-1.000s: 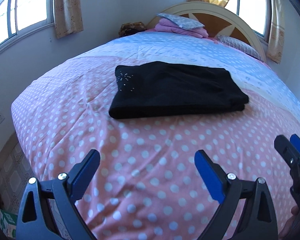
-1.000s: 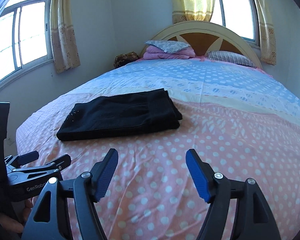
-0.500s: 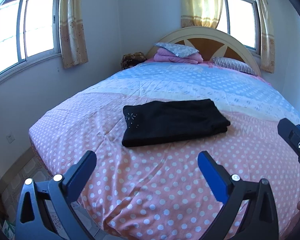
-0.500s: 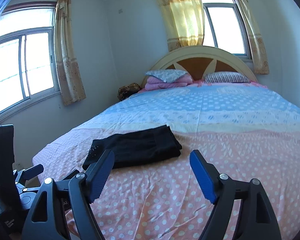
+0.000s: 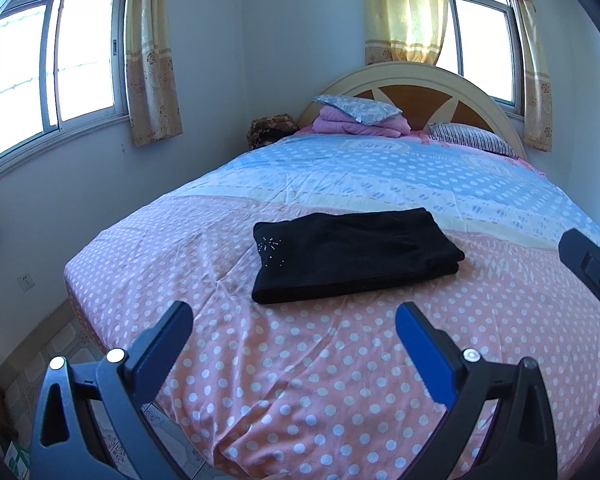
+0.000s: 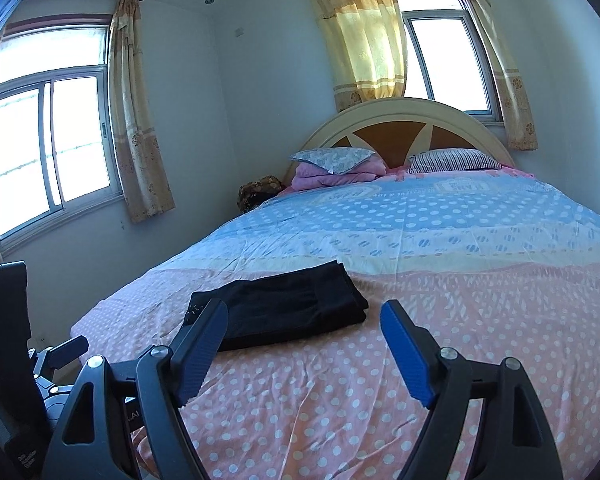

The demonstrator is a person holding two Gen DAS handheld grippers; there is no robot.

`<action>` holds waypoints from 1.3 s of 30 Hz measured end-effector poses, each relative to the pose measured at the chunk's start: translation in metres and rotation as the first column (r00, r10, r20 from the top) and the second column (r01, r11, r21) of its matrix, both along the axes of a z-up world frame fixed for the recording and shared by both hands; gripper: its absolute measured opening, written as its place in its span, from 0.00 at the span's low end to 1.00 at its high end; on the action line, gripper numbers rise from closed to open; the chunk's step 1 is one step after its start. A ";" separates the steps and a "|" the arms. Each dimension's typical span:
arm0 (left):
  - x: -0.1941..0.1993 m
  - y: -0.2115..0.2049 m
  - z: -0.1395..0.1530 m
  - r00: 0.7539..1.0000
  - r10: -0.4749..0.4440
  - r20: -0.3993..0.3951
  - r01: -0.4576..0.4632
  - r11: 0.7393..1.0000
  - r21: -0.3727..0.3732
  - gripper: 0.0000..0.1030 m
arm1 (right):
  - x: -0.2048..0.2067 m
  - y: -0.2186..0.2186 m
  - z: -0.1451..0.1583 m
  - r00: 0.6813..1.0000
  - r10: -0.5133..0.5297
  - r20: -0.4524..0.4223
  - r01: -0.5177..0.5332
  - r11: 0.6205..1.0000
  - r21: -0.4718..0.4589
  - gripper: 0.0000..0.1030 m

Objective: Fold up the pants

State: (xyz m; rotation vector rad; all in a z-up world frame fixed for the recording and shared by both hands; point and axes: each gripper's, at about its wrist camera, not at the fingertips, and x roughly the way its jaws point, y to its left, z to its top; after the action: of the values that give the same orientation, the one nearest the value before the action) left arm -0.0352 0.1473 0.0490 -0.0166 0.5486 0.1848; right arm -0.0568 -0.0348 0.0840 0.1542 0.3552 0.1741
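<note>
Lying flat: the black pants (image 5: 354, 254) are folded into a neat block on the pink dotted part of the bed (image 5: 300, 380).
Pants and left gripper: the left gripper (image 5: 294, 322) hangs above the near end of the bed, and the pants sit ahead of it, a bit up the bed, not touching.
Left gripper: its jaws are spread wide with nothing in them.
Pants and right gripper: the right gripper (image 6: 304, 320) hangs off to the right of the pants, which lie ahead and to its left, not touching.
Right gripper: spread apart and holding nothing.
Far end: pillows (image 6: 332, 158) rest by the headboard (image 6: 400, 120).
</note>
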 end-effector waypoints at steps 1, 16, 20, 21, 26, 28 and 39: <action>0.000 0.000 0.000 1.000 0.000 -0.001 0.000 1.000 0.000 1.00 | 0.000 -0.001 0.000 1.000 -0.002 0.000 0.002 1.000 0.001 0.78; 0.002 -0.002 -0.002 1.000 -0.002 -0.006 0.002 1.000 0.002 1.00 | 0.000 -0.004 -0.002 1.000 -0.012 0.005 0.012 1.000 0.003 0.78; 0.002 -0.003 -0.002 1.000 -0.002 -0.004 0.002 1.000 0.012 1.00 | 0.001 -0.006 -0.003 1.000 -0.013 0.000 0.013 1.000 0.009 0.78; 0.002 -0.003 -0.002 1.000 -0.003 -0.004 0.003 1.000 0.013 1.00 | 0.001 -0.006 -0.004 1.000 -0.014 -0.001 0.014 1.000 0.009 0.78; 0.002 -0.005 -0.003 1.000 -0.008 -0.004 0.008 1.000 0.022 1.00 | 0.000 -0.007 -0.005 1.000 -0.021 -0.004 0.021 1.000 0.012 0.78; 0.002 -0.005 -0.003 1.000 -0.005 -0.005 0.005 1.000 0.022 1.00 | 0.000 -0.008 -0.005 1.000 -0.024 -0.006 0.025 1.000 0.013 0.78; 0.004 -0.006 -0.002 1.000 -0.012 0.008 0.012 1.000 0.028 1.00 | 0.000 -0.010 -0.006 0.999 -0.036 -0.009 0.036 0.999 0.016 0.78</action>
State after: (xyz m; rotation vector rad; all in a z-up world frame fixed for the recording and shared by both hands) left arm -0.0316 0.1410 0.0468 0.0128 0.5379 0.1809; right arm -0.0564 -0.0452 0.0776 0.1771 0.3591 0.1406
